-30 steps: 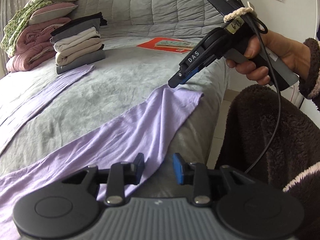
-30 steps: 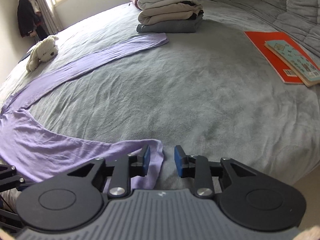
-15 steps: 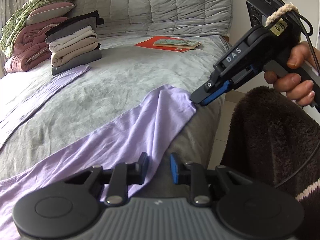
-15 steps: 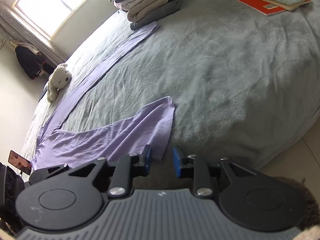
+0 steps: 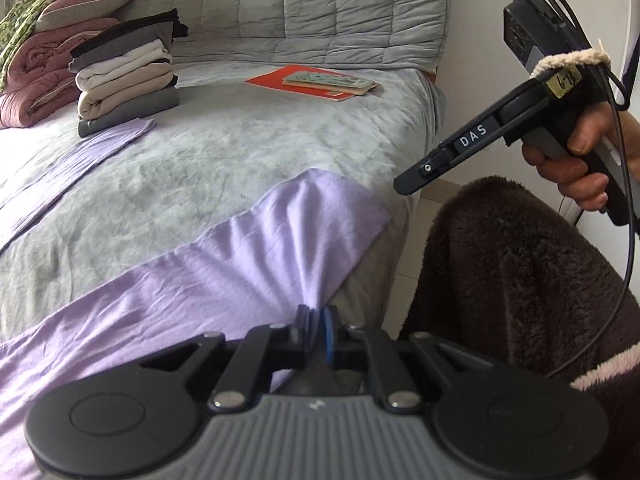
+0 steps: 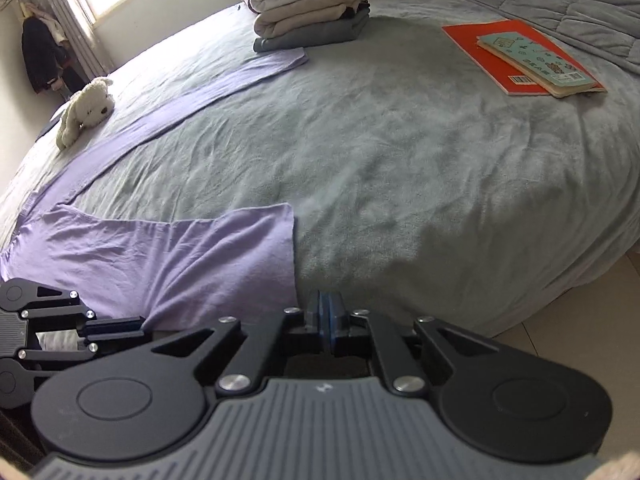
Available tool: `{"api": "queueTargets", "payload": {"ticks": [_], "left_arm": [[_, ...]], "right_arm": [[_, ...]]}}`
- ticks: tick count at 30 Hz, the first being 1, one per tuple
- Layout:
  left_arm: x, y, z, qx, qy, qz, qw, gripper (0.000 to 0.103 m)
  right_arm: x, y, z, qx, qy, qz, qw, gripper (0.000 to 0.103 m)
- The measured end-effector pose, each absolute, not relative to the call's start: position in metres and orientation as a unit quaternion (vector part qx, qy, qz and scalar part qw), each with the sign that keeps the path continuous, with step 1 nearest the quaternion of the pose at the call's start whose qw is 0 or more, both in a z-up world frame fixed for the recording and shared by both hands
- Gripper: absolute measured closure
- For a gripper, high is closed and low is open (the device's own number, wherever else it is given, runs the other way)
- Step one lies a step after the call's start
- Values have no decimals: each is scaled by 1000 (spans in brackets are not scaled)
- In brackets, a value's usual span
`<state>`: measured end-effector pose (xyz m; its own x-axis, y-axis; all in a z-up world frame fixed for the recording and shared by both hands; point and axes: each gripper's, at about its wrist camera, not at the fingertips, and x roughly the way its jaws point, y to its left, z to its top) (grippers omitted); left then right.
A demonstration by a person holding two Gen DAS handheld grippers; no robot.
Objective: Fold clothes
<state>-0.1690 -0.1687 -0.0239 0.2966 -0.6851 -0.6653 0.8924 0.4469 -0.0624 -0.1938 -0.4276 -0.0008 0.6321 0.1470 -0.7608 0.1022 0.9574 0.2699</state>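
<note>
Fabric first: L wrist view has the lilac garment (image 5: 248, 264) spread over the grey bed (image 5: 248, 152), near edge bunched into the left gripper (image 5: 316, 330), fingers pinching it. Right gripper (image 5: 404, 184) hangs apart above the bed corner, w/ a hand (image 5: 576, 164) on its grip. R wrist view: right gripper (image 6: 325, 322) fingers pressed together, nothing visibly between, just beside the garment's hem (image 6: 290, 248). Folded stack (image 6: 308, 4), 2 books (image 6: 528, 56), plush dog (image 6: 86, 108) farther back.
</note>
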Motion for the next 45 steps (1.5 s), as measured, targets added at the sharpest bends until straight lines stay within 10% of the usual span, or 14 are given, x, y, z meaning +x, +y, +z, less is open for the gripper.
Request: {"api": "queueTargets", "payload": {"ticks": [5, 20, 37, 45], "left_arm": [[-161, -156, -14, 146, 307, -491, 802, 69], [-58, -47, -7, 42, 375, -259, 889, 69], [-23, -64, -26, 241, 354, -282, 858, 52], [-45, -81, -31, 259, 336, -276, 862, 102]], "right_arm": [[-183, -424, 6, 152, 396, 26, 905, 64], [-141, -384, -23, 21, 378, 24, 925, 67], [-138, -383, -23, 16, 379, 22, 925, 78], [-142, -362, -24, -58, 367, -10, 928, 102]]}}
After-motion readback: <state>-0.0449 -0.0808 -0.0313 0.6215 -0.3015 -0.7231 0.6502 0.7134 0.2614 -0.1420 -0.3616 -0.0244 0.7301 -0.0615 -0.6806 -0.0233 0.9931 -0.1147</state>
